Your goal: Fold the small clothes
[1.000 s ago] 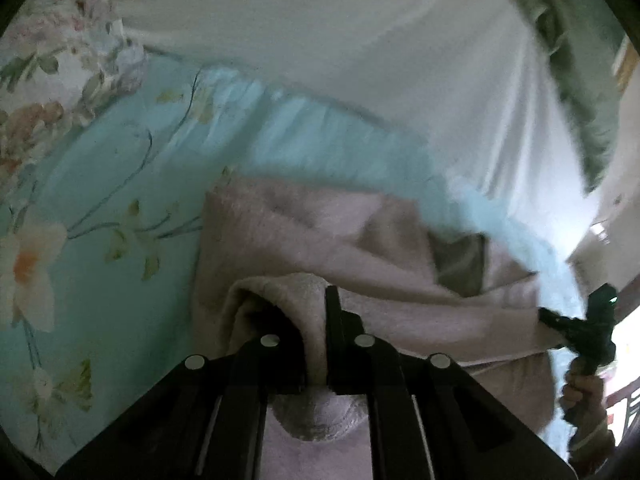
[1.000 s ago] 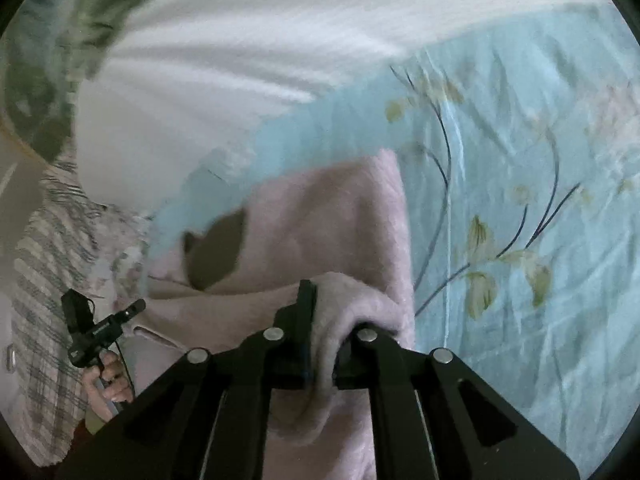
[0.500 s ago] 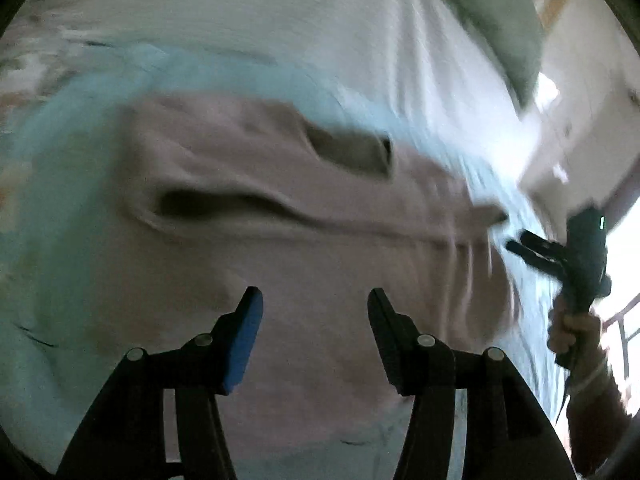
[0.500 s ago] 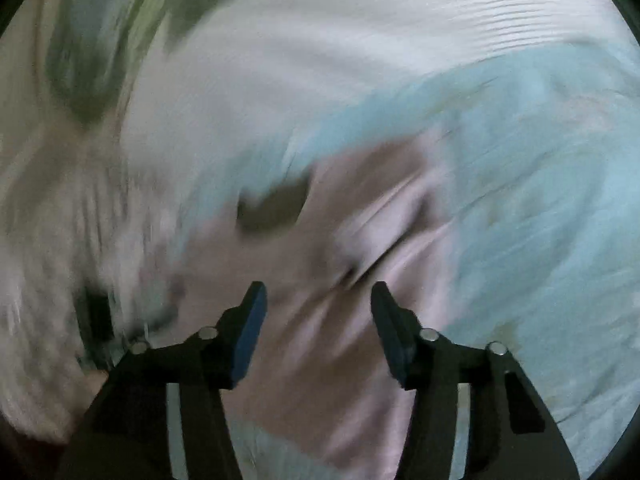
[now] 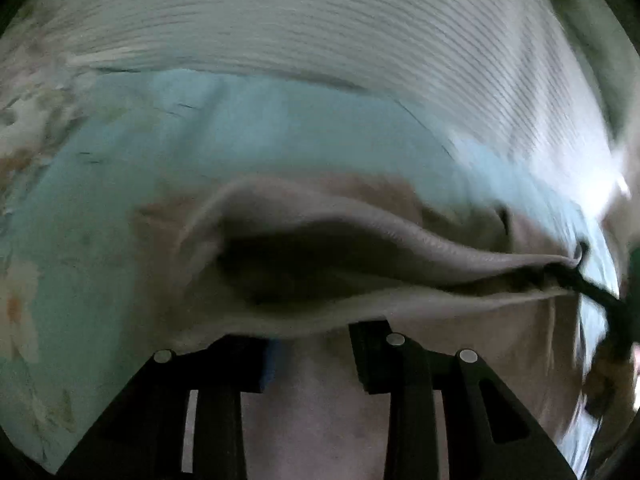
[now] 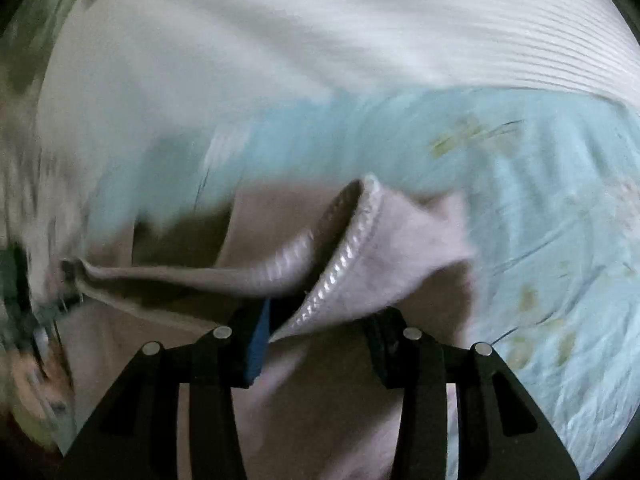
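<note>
A small pale pink garment (image 5: pixel 320 400) lies on a light blue floral sheet (image 5: pixel 100 220). In the left wrist view its near edge is lifted into a gaping fold, and my left gripper (image 5: pixel 316 344) stands open with that edge draped over its fingertips. In the right wrist view the garment (image 6: pixel 312 400) shows a stitched hem (image 6: pixel 344 264) raised between the open fingers of my right gripper (image 6: pixel 316 328). The jaws of both are wide apart. The right gripper also shows at the right edge of the left wrist view (image 5: pixel 592 292). Both views are blurred.
A white ribbed blanket (image 5: pixel 320 20) lies across the far side of the bed, also in the right wrist view (image 6: pixel 320 20). Dark green fabric (image 5: pixel 600 20) is at the far right. The sheet (image 6: pixel 540 200) stretches to the right of the garment.
One second ago both grippers were shut on the garment's folded edge. They opened and let it go, then moved in low at the garment's near edge, now draped over the open fingers.
</note>
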A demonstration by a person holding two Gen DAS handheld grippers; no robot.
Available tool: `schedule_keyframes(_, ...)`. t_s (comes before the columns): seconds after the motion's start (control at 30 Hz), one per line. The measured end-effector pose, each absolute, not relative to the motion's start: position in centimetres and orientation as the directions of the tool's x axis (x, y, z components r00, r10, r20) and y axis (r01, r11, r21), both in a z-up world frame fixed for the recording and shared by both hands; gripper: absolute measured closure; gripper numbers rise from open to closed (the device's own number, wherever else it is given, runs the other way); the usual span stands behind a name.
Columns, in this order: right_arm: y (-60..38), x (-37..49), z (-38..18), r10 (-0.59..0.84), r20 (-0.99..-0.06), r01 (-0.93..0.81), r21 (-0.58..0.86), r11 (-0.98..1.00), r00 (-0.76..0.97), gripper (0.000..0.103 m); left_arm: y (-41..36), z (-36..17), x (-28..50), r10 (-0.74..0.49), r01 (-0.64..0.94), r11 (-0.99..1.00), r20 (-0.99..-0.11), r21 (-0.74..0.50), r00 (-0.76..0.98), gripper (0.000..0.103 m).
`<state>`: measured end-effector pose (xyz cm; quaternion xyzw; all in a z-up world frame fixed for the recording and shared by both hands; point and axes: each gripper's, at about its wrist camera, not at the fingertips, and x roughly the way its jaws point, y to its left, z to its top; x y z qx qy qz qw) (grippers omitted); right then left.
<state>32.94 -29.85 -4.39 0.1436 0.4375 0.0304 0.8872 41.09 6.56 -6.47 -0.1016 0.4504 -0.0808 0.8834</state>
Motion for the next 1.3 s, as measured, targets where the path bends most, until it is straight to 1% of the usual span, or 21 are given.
schedule_keyframes(0.03, -30.5, 32.3, -3.7, 0.166, -0.741, 0.100, 0.301, 0.948, 0.651, 0.057, 7.9, -6.3, 41.3, -0.235, 0.002, 0.957, -0.768, -0.291, 0.595, 0.068)
schedule_keyframes(0.1, -31.1, 31.1, -3.3, 0.185, -0.718, 0.096, 0.332, 0.938, 0.670, 0.054, 10.0, -6.1, 40.6, -0.243, -0.074, 0.929, -0.750, -0.362, 0.615, 0.068)
schedule_keyframes(0.13, -31.0, 30.1, -3.2, 0.205, -0.717, 0.086, 0.347, 0.934, 0.667, 0.054, 10.6, -5.9, 39.7, -0.258, -0.084, 0.916, -0.735, -0.393, 0.628, 0.064)
schedule_keyframes(0.17, -30.8, 29.3, -3.3, 0.224, -0.717, 0.075, 0.360, 0.930, 0.660, 0.054, 10.7, -5.8, 38.8, -0.257, -0.087, 0.913, -0.727, -0.399, 0.637, 0.061)
schedule_keyframes(0.23, -30.1, 27.1, -3.6, 0.273, -0.707, 0.041, 0.392, 0.919, 0.652, 0.054, 10.7, -5.6, 35.5, -0.265, -0.070, 0.911, -0.705, -0.407, 0.658, 0.056)
schedule_keyframes(0.37, -27.3, 22.2, -4.6, 0.373, -0.695, -0.045, 0.441, 0.896, 0.615, 0.053, 9.9, -6.4, 28.6, -0.384, -0.002, 0.864, -0.661, -0.503, 0.645, 0.056)
schedule_keyframes(0.47, -25.3, 19.6, -6.2, 0.415, -0.700, -0.064, 0.469, 0.881, 0.581, 0.051, 9.6, -6.9, 22.9, -0.448, 0.034, 0.831, -0.632, -0.556, 0.633, 0.055)
schedule_keyframes(0.53, -24.9, 18.0, -7.0, 0.416, -0.712, -0.056, 0.471, 0.881, 0.565, 0.049, 9.6, -7.3, 19.9, -0.472, 0.043, 0.817, -0.626, -0.575, 0.621, 0.049)
schedule_keyframes(0.6, -25.0, 16.6, -7.9, 0.423, -0.725, -0.036, 0.483, 0.875, 0.544, 0.048, 9.7, -8.1, 17.1, -0.489, 0.038, 0.807, -0.630, -0.589, 0.604, 0.045)
schedule_keyframes(0.73, -26.2, 14.2, -8.2, 0.423, -0.721, 0.026, 0.521, 0.853, 0.549, 0.048, 9.1, -10.2, 14.2, -0.534, 0.009, 0.770, -0.637, -0.638, 0.556, 0.039)
schedule_keyframes(0.77, -26.3, 13.8, -7.9, 0.425, -0.716, 0.034, 0.530, 0.848, 0.554, 0.048, 9.2, -10.5, 13.9, -0.533, -0.002, 0.768, -0.641, -0.640, 0.552, 0.039)
schedule_keyframes(0.87, -26.2, 12.8, -6.8, 0.420, -0.714, 0.031, 0.525, 0.851, 0.561, 0.045, 9.4, -11.5, 14.2, -0.545, -0.035, 0.740, -0.629, -0.672, 0.554, 0.033)
schedule_keyframes(0.93, -26.1, 12.2, -6.3, 0.429, -0.705, 0.016, 0.530, 0.848, 0.565, 0.043, 9.7, -11.8, 14.5, -0.536, -0.060, 0.728, -0.621, -0.683, 0.572, 0.023)
schedule_keyframes(1.2, -24.7, 11.7, -5.4, 0.472, -0.685, -0.027, 0.553, 0.833, 0.555, 0.041, 11.1, -12.7, 19.2, -0.448, -0.175, 0.683, -0.597, -0.709, 0.665, 0.020)
schedule_keyframes(1.3, -24.6, 12.0, -5.6, 0.481, -0.684, -0.031, 0.558, 0.829, 0.549, 0.041, 11.5, -12.8, 20.8, -0.392, -0.219, 0.674, -0.592, -0.706, 0.704, 0.020)
